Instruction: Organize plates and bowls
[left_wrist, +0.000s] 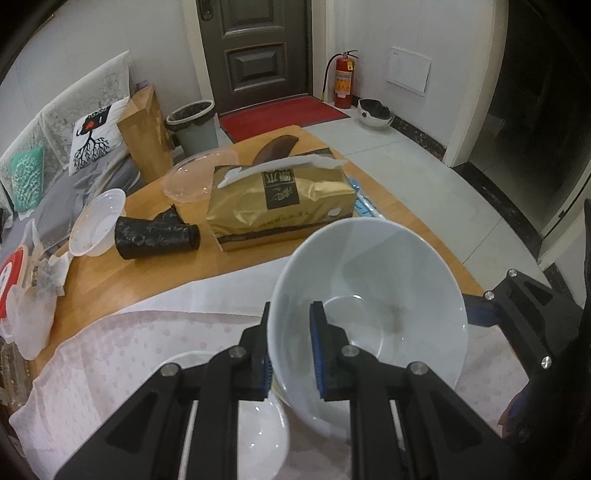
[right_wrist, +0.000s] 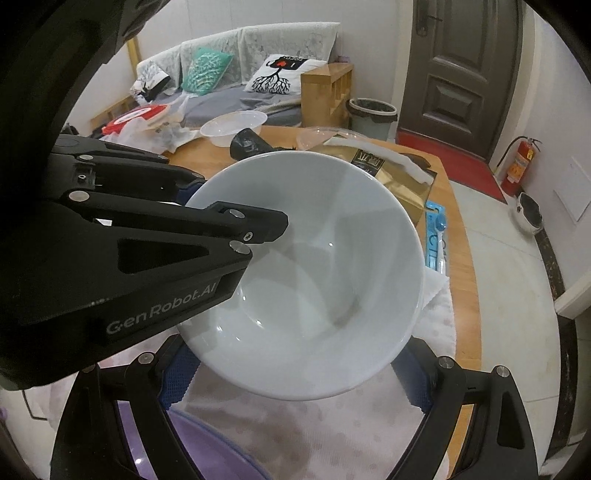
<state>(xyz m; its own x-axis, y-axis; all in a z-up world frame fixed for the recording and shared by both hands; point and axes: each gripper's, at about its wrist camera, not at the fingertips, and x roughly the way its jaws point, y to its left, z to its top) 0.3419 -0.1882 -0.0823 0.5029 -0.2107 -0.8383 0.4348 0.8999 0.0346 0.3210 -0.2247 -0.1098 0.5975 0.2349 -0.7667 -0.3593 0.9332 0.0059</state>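
Observation:
A pale blue-white bowl (left_wrist: 373, 295) is held tilted above the cloth-covered table. My left gripper (left_wrist: 291, 350) is shut on its near rim, one finger inside and one outside. In the right wrist view the same bowl (right_wrist: 314, 288) fills the middle, with the left gripper clamped on its left rim. My right gripper (right_wrist: 295, 373) is open, its blue-padded fingers spread wide on either side beneath the bowl, not clamping it. A white plate (left_wrist: 255, 424) lies on the cloth below my left gripper. A purple dish (right_wrist: 207, 446) lies under my right gripper.
A gold tissue box (left_wrist: 280, 199) sits mid-table, with a black cup (left_wrist: 155, 236) lying on its side, clear plastic containers (left_wrist: 98, 221) and wrappers to the left. A toothbrush pack (right_wrist: 436, 236) lies near the right edge. A sofa, bin and door stand behind.

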